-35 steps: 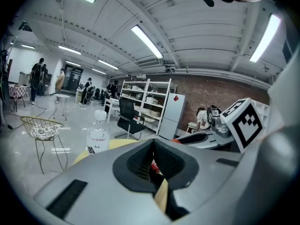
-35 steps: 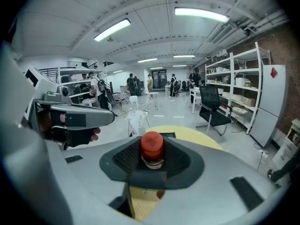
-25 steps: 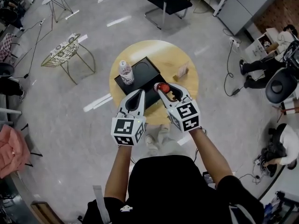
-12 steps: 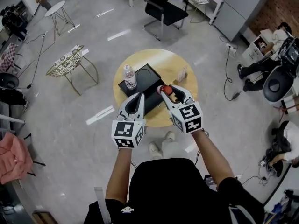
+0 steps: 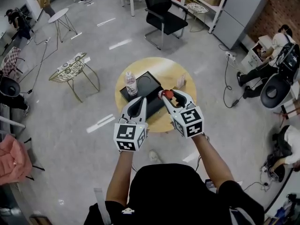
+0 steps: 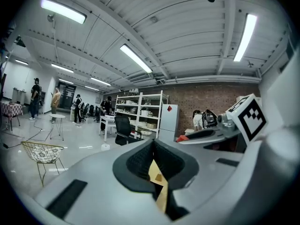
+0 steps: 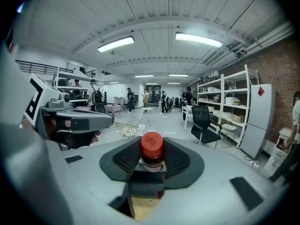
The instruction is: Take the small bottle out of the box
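My right gripper [image 5: 168,96] is shut on the small bottle [image 5: 167,94], whose red cap [image 7: 152,146] sticks up between the dark pads [image 7: 180,161]. It hangs above the near right corner of the black box [image 5: 149,82], which lies open on the round wooden table [image 5: 166,68]. My left gripper [image 5: 139,102] hovers beside it over the box's near edge, jaws together and empty; in the left gripper view [image 6: 153,146] only a sliver of table shows between them.
A clear water bottle [image 5: 131,83] stands at the box's left side, and a small tan block [image 5: 180,82] sits on the table to the right. Around the table are a black office chair [image 5: 161,13], a wire chair [image 5: 70,67] and seated people [image 5: 269,60] at the right.
Both grippers have risen higher above the table, the right one still holding the red-capped bottle. The table and box look smaller and farther below.
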`<action>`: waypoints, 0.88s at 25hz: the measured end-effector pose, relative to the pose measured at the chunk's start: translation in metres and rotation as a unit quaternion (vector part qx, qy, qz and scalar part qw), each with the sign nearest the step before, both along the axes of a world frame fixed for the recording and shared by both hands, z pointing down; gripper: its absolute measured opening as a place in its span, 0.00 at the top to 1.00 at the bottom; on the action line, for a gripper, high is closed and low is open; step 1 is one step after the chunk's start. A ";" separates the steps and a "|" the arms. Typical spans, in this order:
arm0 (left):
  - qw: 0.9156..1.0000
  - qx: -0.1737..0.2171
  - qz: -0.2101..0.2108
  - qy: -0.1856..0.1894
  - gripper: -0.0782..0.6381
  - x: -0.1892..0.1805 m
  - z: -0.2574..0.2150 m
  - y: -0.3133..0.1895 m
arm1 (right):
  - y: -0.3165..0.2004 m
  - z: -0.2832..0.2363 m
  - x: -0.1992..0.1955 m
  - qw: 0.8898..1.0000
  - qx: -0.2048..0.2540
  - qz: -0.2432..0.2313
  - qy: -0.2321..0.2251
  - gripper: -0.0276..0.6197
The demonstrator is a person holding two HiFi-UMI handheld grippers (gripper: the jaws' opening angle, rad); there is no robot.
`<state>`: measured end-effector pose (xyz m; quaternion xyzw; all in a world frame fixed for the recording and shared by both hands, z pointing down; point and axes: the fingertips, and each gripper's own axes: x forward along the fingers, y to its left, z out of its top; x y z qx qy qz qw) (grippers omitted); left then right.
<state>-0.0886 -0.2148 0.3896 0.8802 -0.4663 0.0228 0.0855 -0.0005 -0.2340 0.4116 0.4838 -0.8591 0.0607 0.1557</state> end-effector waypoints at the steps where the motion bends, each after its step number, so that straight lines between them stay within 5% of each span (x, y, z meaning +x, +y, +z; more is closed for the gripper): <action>1: 1.000 0.001 -0.001 0.000 0.88 0.001 -0.002 0.002 | 0.002 -0.002 0.001 1.000 0.002 -0.001 0.000 0.75; 22: 0.999 0.030 -0.028 -0.010 0.88 0.058 -0.029 0.100 | 0.088 -0.031 0.059 0.999 0.029 -0.033 -0.025 0.75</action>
